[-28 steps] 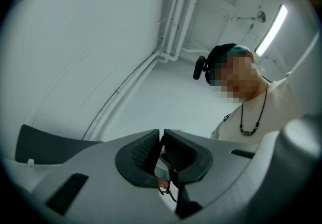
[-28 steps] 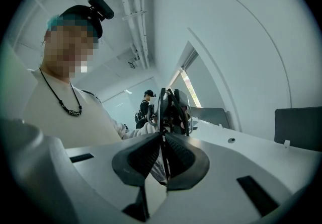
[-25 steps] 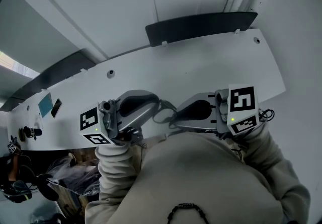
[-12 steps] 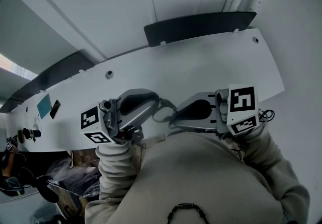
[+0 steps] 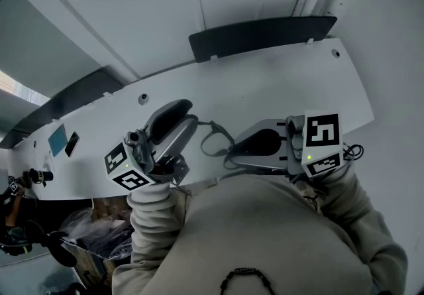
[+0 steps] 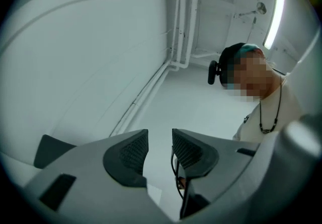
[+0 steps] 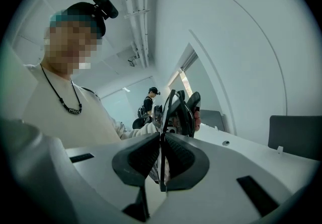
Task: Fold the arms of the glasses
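The left gripper (image 6: 160, 145) has just been spreading its jaws, and nothing sits in the gap (a thin loop of the glasses (image 7: 162, 177) shows just beside its right pad). The right gripper (image 7: 161, 155) pinches the glasses edge-on, held above the white table (image 5: 278, 81).

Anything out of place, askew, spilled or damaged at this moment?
Nothing stands out. The right claw is shut on a thin part of the glasses, holding them edge-on near the white table. The left claw has just been opening, and its pads grip nothing. No spill or damage shows.
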